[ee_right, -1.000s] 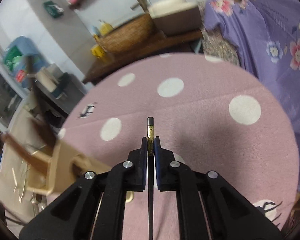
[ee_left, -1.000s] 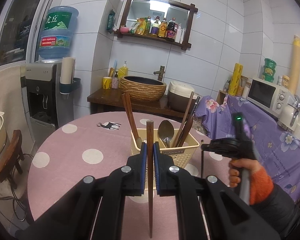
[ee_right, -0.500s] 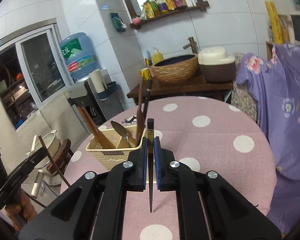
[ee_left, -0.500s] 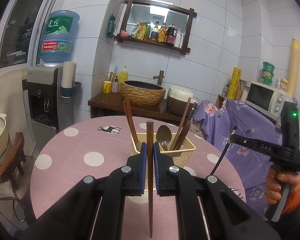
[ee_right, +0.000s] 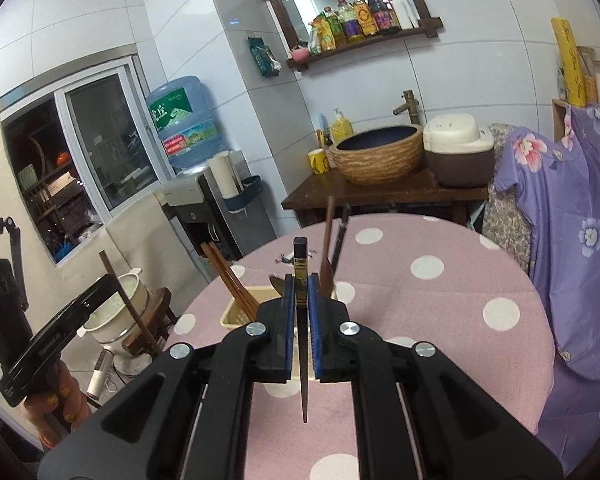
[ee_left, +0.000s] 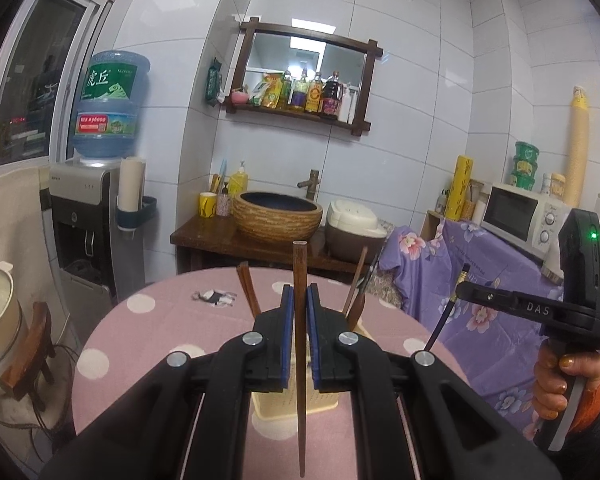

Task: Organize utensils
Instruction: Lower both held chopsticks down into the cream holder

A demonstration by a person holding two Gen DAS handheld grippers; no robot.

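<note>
Left wrist view, item one: your left gripper (ee_left: 299,332), jaws closed hard on a brown wooden chopstick (ee_left: 299,360), held upright with its tip hanging free above the table.

Item two, right wrist view: your right gripper (ee_right: 301,322), likewise clamped, on a dark chopstick with a gold band (ee_right: 301,308), point down and clear of the cloth.

Item three: the cream utensil basket (ee_right: 240,312), standing on the pink dotted table (ee_right: 440,312) just beyond both grippers. Already filed in it: a pair of brown chopsticks (ee_right: 228,276) leaning left, a metal spoon (ee_right: 277,283) mostly hidden behind the jaws, and a wooden-handled piece with a dark chopstick (ee_right: 342,236) beside it leaning right. Which compartment each sits in you cannot tell from here.

Status, as a judgement: sorting is well advanced. No loose utensils show on the visible cloth, though the grippers hide part of it. Outstanding: the two chopsticks you hold, one per hand, neither yet over the basket. Each likely belongs with its own kind, brown with brown, dark with dark.
</note>
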